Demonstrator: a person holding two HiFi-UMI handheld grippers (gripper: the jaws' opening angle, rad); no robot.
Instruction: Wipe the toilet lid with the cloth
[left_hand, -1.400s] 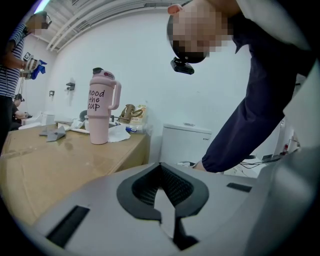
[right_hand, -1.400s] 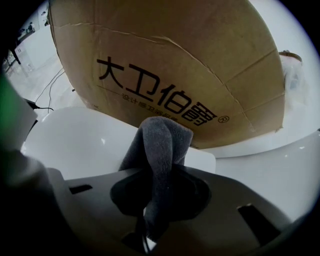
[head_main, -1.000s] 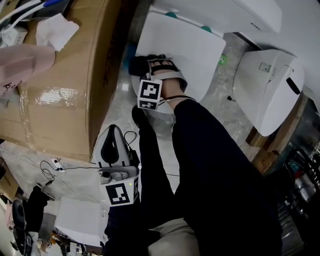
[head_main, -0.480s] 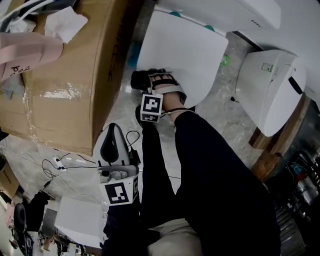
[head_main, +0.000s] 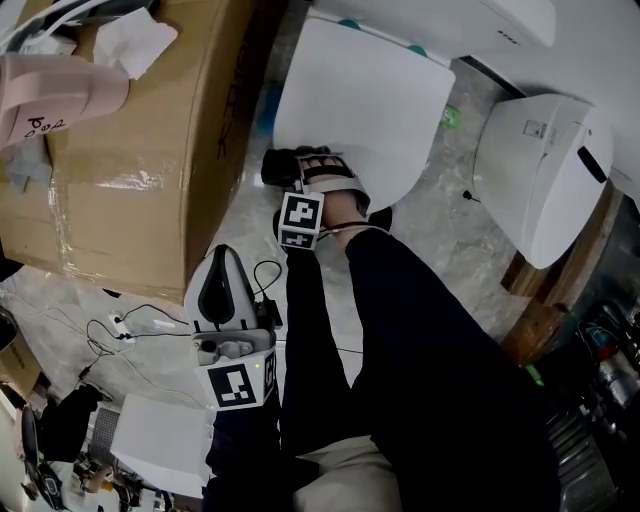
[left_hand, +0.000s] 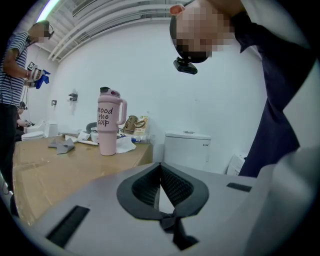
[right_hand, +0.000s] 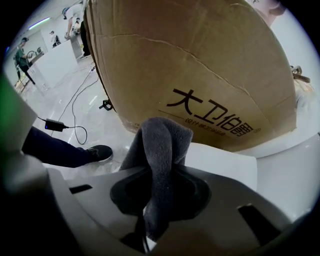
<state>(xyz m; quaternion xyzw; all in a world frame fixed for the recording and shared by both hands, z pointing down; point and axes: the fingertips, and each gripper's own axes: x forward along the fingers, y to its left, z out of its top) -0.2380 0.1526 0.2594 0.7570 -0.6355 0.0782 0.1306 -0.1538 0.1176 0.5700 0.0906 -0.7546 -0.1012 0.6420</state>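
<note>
On grey marble floor, toilet lid, cardboard box

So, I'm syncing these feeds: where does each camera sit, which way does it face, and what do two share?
Head view: on the person's head, facing steeply down at the toilet lid; shows a leg, left gripper, right gripper.
Left gripper view: on the left gripper, facing a pink tumbler; jaws shut; torso shows.
Right gripper view: on the right gripper, facing the cardboard box; jaws clamp the cloth; a shoe shows.
Shared by head and right gripper views: cloth, cardboard box, toilet lid.
</note>
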